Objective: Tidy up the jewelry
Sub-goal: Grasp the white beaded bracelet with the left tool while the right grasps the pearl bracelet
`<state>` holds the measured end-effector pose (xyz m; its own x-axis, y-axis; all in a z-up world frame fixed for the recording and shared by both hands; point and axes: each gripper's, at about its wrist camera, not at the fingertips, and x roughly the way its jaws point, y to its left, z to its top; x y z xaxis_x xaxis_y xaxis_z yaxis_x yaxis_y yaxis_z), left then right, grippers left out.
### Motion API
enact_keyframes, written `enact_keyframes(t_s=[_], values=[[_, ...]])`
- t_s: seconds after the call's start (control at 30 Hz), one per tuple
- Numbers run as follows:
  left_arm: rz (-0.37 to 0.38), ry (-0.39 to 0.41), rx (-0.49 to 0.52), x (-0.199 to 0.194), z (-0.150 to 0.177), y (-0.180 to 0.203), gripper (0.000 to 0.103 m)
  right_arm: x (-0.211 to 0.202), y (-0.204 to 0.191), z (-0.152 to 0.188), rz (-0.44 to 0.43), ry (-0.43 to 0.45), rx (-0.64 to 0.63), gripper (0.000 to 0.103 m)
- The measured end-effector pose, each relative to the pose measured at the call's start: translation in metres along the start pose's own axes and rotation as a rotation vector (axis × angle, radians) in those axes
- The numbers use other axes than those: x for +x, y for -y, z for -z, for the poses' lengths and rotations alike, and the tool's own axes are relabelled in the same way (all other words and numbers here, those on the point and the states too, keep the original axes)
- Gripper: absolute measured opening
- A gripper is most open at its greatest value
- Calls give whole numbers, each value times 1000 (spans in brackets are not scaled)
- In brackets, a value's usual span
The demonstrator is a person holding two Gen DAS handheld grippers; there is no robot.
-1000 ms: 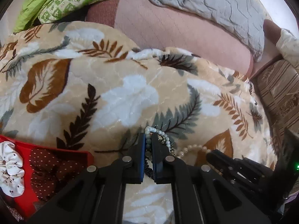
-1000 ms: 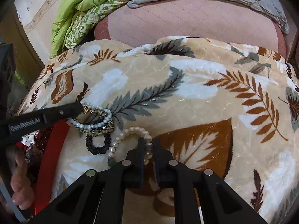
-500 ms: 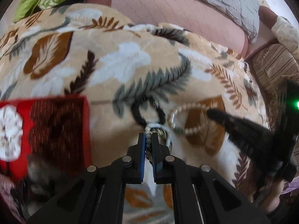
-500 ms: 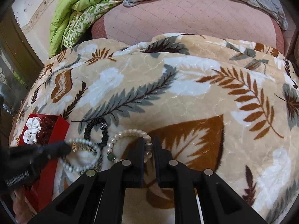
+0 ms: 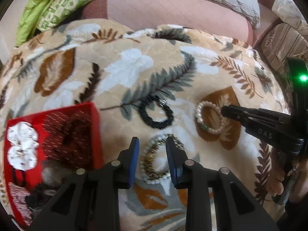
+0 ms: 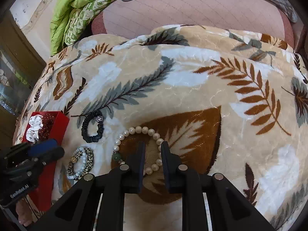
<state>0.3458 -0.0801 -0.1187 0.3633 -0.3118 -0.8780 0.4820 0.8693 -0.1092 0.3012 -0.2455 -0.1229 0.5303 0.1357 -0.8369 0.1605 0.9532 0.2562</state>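
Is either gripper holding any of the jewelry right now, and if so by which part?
Nothing is held. The left gripper is open over the small bead bracelet; the right gripper is open astride the pearl bracelet.

Plush fleece blanket (image 6: 192, 96); glossy pearl bracelet (image 6: 138, 130); matt black fabric scrunchie (image 6: 92, 127); red box (image 5: 96, 127); quilted cloth cushion (image 6: 192, 7).

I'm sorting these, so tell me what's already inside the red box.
In the red box lie a white flowered scrunchie and a dark red dotted scrunchie. Nearer the camera are blurred dark and pinkish items I cannot identify; anything beneath the scrunchies is covered.
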Motion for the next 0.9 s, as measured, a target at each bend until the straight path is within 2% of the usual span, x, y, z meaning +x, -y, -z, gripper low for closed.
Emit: enact_keyframes(t_s=[0.1,0.2,0.23,0.3,0.33,0.5,0.6,0.7,0.77,0.8,0.9], values=[[15,-14,38,6,12,12,27,4,0,4,-13,-11,3,20],[-24,-38,31,17,18,12,25,6,2,5,8,-9,0,30],[-36,-42,26,20,18,10,21,6,4,5,15,-5,8,35],[-20,-28,19,19,18,6,21,6,7,5,3,-2,28,40],[13,-24,6,16,17,4,21,5,8,5,-5,-3,32,41],[80,4,5,8,16,9,21,6,4,5,2,-5,15,43],[46,-26,50,17,19,19,21,11,2,5,18,-17,1,43],[29,-78,49,36,22,17,17,17,2,7,21,-34,-2,43],[46,-69,21,34,21,13,14,18,2,8,27,-34,-7,43],[51,-65,21,33,20,13,7,18,1,8,29,-34,-10,43],[40,-55,11,32,20,9,6,19,1,7,32,-36,-7,43]])
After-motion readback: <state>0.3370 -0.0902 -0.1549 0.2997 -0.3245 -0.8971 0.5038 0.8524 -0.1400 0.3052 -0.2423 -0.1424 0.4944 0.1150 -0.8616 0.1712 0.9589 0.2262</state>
